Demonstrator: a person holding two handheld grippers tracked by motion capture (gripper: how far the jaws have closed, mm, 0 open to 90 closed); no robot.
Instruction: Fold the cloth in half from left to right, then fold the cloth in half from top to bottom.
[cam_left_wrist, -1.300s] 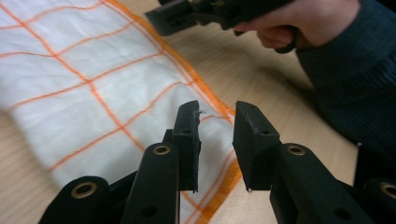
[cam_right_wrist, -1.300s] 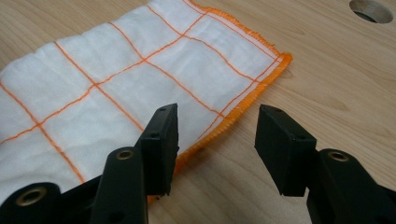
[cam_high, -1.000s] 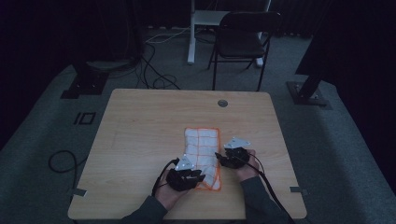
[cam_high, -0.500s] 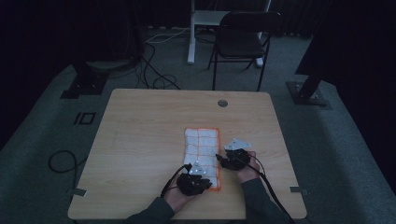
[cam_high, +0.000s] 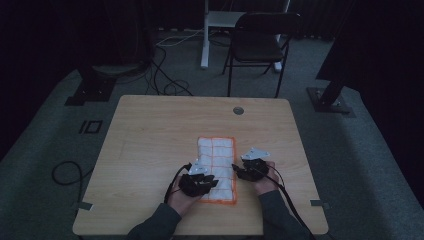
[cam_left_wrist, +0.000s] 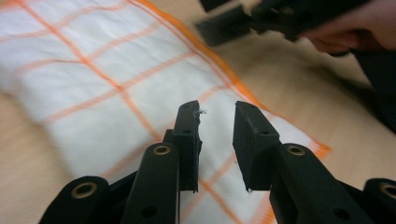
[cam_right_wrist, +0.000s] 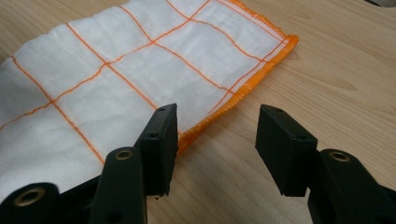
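A white cloth (cam_high: 216, 165) with an orange grid and orange hem lies folded flat on the wooden table (cam_high: 150, 140). My left gripper (cam_high: 212, 183) hovers over its near left part. In the left gripper view the left gripper (cam_left_wrist: 217, 112) has just been opening its jaws; they stand a little apart above the cloth (cam_left_wrist: 116, 70) with nothing between them. My right gripper (cam_high: 236, 169) rests at the cloth's right edge. Seen in its own view, the right gripper (cam_right_wrist: 217, 116) is open, one jaw over the cloth (cam_right_wrist: 116, 70), the other over bare wood.
A round cable hole (cam_high: 238, 110) sits near the table's far edge. Beyond the table stand a dark chair (cam_high: 260, 40) and a white post (cam_high: 205, 35), with cables (cam_high: 165, 85) on the carpet. The other hand's gripper (cam_left_wrist: 243, 23) appears far off in the left gripper view.
My left gripper reached toward the cloth's near corner half a second ago, then drew back slightly left. The right gripper and the cloth have stayed put.
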